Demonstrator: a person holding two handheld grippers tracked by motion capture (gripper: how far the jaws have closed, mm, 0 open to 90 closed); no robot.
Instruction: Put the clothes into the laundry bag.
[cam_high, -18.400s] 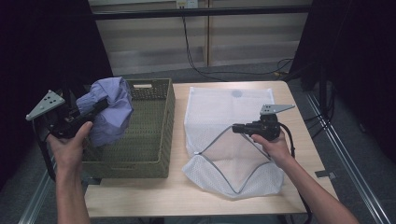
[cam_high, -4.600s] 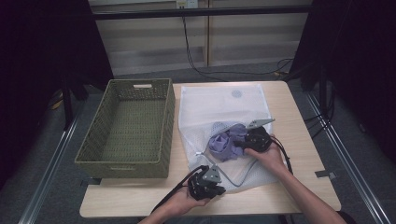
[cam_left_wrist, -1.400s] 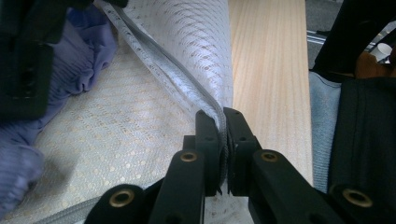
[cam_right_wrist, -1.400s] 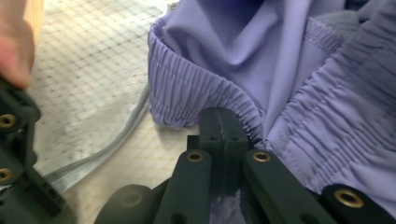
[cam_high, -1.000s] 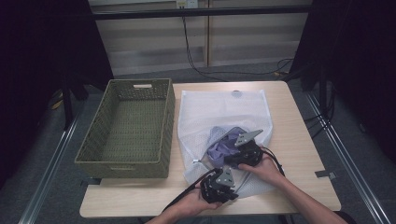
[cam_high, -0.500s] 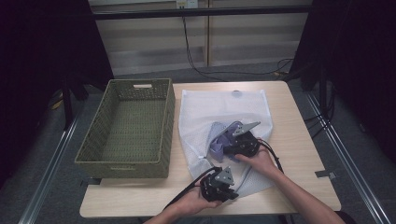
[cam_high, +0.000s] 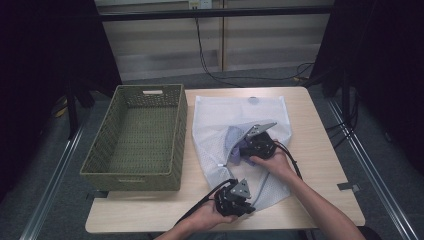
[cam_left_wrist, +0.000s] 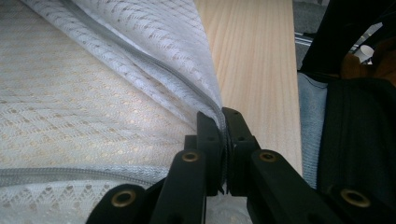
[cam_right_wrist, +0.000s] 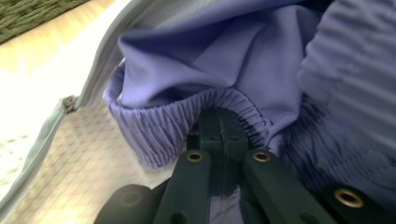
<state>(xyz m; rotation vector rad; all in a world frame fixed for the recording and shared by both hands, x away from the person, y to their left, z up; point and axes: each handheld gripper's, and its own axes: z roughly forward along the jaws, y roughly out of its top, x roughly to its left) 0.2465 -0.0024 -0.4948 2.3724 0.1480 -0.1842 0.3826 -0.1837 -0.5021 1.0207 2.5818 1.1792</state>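
- The left gripper (cam_high: 244, 205) sits near the table's (cam_high: 320, 150) front edge, jaws pressed together on the zipper edge of the mesh bag (cam_high: 220, 117); the left gripper view shows the zipper (cam_left_wrist: 140, 79) clamped between the pads.
- The right gripper (cam_high: 245, 150) is at the bag's mouth near the table's middle, jaws pinching the elastic hem of the purple garment (cam_high: 235, 137).
- In the right gripper view the garment (cam_right_wrist: 233, 51) lies bunched inside the bag's opening, the gathered hem (cam_right_wrist: 224, 100) wrapped over the closed jaw tips.
- The bag lies flat from the table's far edge toward the front.
- A basket (cam_high: 100, 160) stands along the table's left edge, just beside the bag.
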